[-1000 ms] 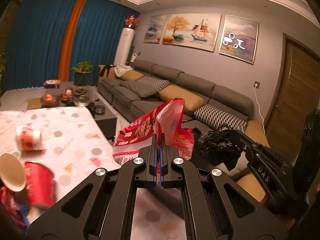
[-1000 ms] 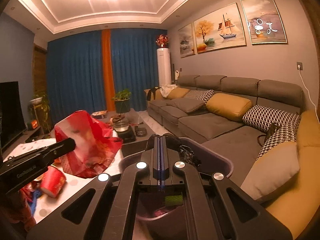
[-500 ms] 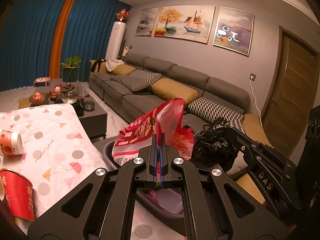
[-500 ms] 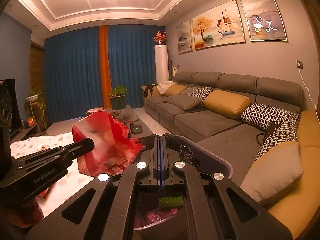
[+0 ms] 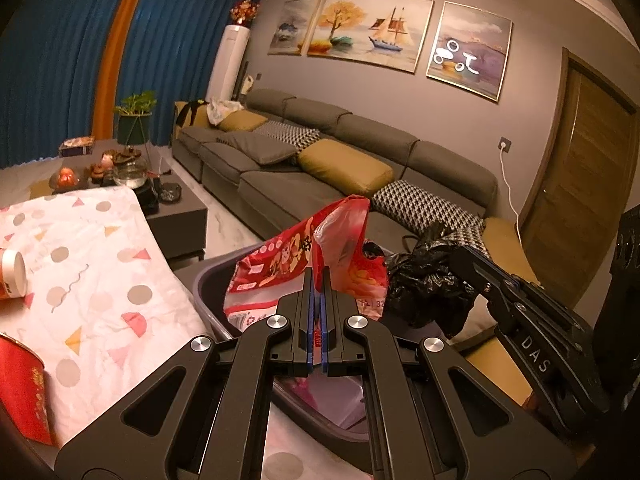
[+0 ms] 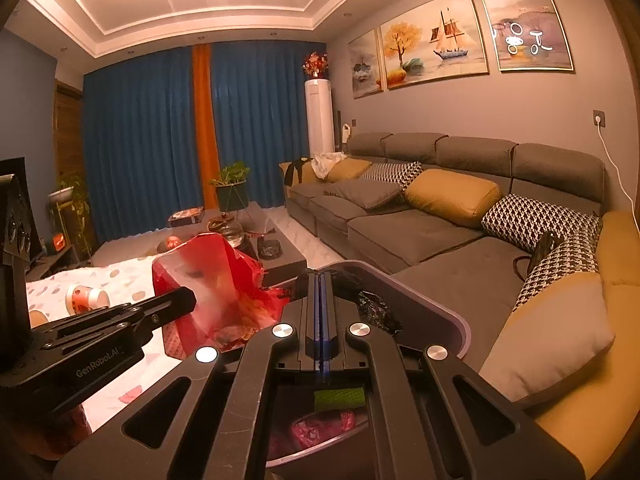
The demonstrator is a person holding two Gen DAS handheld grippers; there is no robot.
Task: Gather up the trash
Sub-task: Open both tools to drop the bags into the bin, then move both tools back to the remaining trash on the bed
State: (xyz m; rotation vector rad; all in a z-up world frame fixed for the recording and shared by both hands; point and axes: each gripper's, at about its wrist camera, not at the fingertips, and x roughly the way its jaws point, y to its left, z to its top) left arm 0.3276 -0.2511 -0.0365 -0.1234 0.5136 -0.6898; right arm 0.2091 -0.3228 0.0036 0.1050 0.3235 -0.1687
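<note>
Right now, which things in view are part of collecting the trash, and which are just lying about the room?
Part of the job:
- red plastic bag, in the left gripper
- black bag, in the right gripper
- grey bin
- paper cups on the tablecloth

Just lying about:
- sofa with cushions
- potted plant
- wall paintings
- tea set

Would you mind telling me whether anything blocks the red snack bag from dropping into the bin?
Nothing visible does. The left tool is shut on the red snack bag, which hangs over the open grey bin. The right tool is shut on the black bin liner at the rim, off to the side.
</note>
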